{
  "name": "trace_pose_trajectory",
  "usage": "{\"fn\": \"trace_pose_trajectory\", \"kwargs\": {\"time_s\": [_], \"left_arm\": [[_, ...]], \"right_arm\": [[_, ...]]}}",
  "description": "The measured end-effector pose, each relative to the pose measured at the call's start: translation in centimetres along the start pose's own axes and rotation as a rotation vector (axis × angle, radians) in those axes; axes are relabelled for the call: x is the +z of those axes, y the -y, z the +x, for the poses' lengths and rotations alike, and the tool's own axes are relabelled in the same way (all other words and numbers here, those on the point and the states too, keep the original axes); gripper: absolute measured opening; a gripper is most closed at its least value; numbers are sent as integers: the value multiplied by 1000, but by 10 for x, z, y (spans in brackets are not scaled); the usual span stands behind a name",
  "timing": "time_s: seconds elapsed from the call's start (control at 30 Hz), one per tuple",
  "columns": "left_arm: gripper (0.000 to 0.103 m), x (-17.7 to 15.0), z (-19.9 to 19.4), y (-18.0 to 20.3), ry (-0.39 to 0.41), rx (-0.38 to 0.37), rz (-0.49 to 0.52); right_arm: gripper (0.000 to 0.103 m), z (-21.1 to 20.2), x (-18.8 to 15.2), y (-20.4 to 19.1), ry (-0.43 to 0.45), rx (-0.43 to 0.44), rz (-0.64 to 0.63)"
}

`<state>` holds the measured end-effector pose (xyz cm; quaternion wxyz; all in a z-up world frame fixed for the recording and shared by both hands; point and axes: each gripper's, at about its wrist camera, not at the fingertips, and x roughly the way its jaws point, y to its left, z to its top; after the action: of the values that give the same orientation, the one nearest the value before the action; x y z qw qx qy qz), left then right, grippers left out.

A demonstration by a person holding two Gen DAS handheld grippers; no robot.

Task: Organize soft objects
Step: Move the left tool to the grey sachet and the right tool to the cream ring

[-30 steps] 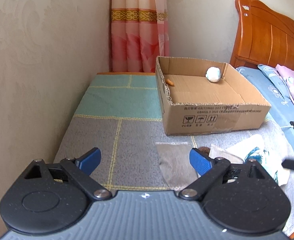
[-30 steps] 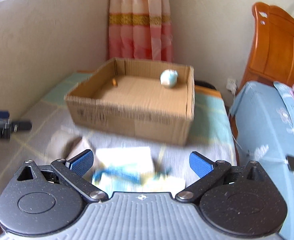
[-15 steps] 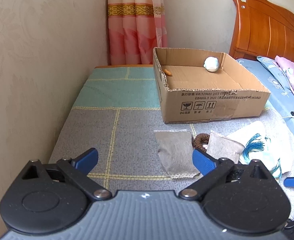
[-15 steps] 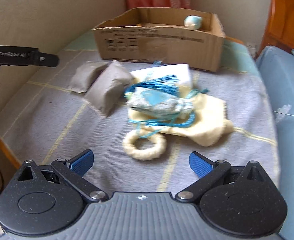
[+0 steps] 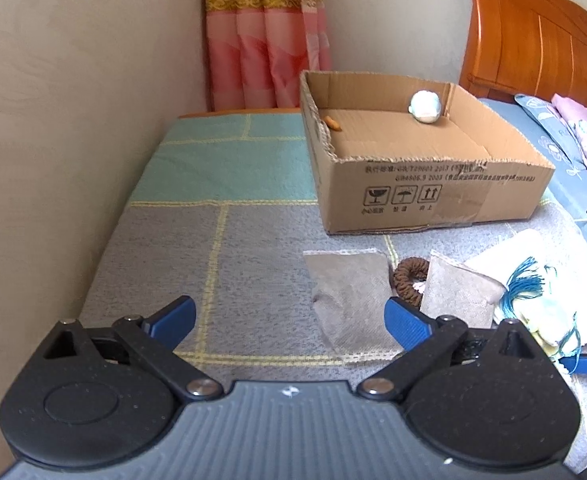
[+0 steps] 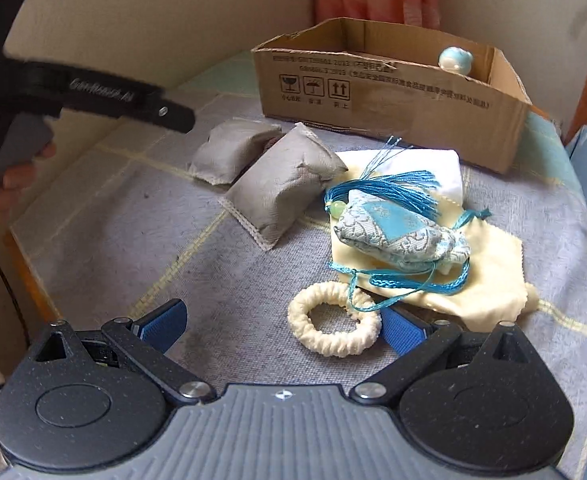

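Cardboard box (image 5: 421, 168), open-topped, stands at the far end of the cloth-covered table (image 5: 221, 248) in the left wrist view; inside it lie a pale blue-white plush ball (image 5: 425, 107) by the far wall and a small orange item (image 5: 332, 123) near the left wall. The left gripper (image 5: 289, 320) hangs above the table with its blue fingers spread wide and nothing between them. Nearer than the box lie a flat grey sachet (image 5: 349, 292), a brown braided ring (image 5: 411, 280) and a second grey sachet (image 5: 459, 292), with blue tassel threads (image 5: 523, 280) at the right.

Right wrist view: the right gripper (image 6: 281, 324) is likewise spread and empty, low over the table, its right finger just beside a cream braided ring (image 6: 333, 328). Beyond it a blue brocade pouch (image 6: 401, 236) with tassel and cords rests on a pale yellow cloth (image 6: 493, 284) and a white folded cloth (image 6: 429, 164); the two grey sachets (image 6: 285, 188) lie to the left, touching. The box (image 6: 389, 96) stands behind, the plush ball (image 6: 455, 59) showing above its rim.

Progress, judged: two items are boxed; both sachets, both rings, the pouch and the cloths remain outside. The cream ring appears the likeliest next pick.
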<state>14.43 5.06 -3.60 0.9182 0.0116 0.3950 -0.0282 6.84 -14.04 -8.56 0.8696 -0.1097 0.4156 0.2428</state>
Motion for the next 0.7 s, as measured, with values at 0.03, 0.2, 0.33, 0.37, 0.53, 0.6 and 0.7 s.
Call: {"fn": "trace_pose_trajectory", "kwargs": {"time_s": [0.03, 0.2, 0.33, 0.37, 0.53, 0.6, 0.7], "left_arm": [[100, 0, 4, 2, -7, -6, 5], [100, 1, 29, 12, -51, -37, 24], [100, -1, 45, 13, -78, -47, -2], [101, -2, 48, 13, -88, -52, -14], [103, -4, 48, 5, -87, -55, -24], [103, -5, 49, 2, -81, -60, -24], [103, -9, 50, 5, -65, -56, -2]], "right_arm": [[103, 1, -1, -3, -1, -19, -24], [103, 2, -1, -1, 3, -15, -43], [103, 2, -1, 0, 1, -13, -49], [103, 2, -1, 0, 0, -12, -49], [103, 2, 0, 1, 2, -12, -50], [103, 3, 0, 1, 5, -12, -49], [103, 4, 1, 2, 10, -12, -50]]}}
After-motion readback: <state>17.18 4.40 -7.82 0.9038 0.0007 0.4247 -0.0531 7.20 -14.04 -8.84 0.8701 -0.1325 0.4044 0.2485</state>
